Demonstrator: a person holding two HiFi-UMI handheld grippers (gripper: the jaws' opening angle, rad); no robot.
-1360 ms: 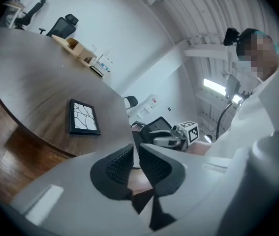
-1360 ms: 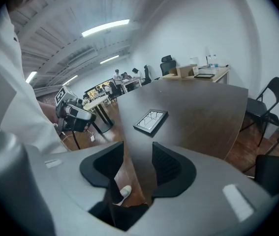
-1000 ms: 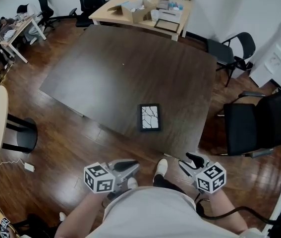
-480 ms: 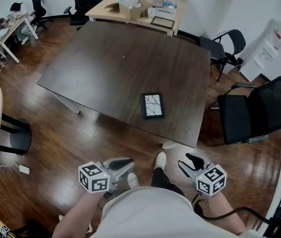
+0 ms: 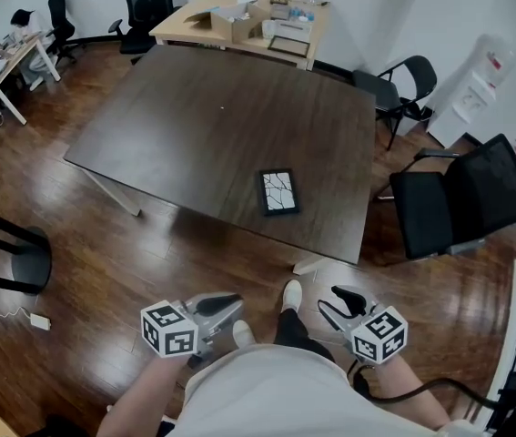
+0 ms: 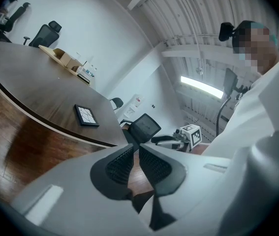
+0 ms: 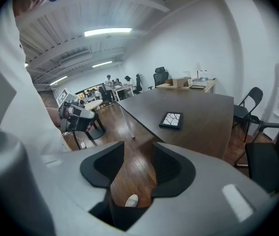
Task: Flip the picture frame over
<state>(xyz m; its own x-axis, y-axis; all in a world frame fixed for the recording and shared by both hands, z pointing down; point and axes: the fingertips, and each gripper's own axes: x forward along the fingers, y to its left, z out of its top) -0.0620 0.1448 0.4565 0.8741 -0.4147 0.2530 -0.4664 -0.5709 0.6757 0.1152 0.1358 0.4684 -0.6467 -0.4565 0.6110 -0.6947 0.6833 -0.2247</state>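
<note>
Frame (image 5: 278, 192) lies flat on the dark table (image 5: 194, 126), just right of centre in the head view and near the table's lower right edge. Its white face with black crack-lines is up inside a black border. I can't tell whether that face is the front or the back, so this fits a frame waiting to be turned as well as one already turned and set down.

Both grippers are low in the picture, close to the body and well apart from the frame, with bare floor between.
- Left gripper (image 5: 226, 303): jaws all but together, a sliver of floor showing between them, nothing held.
- Right gripper (image 5: 335, 303): jaws moderately apart, empty, with only floor and a shoe (image 5: 295, 294) below.

Risks as I judge them, for any handling from here:
- The frame is thin and flush to a slick top. A jaw nudging its side would likely slide it rather than lift it, and the near edge is close enough for it to go over.
- A one-sided pinch could let it swing and slap down, which is bad if the face is glazed.
- The black chair (image 5: 458, 203) at the right corner may crowd the right arm.
</note>
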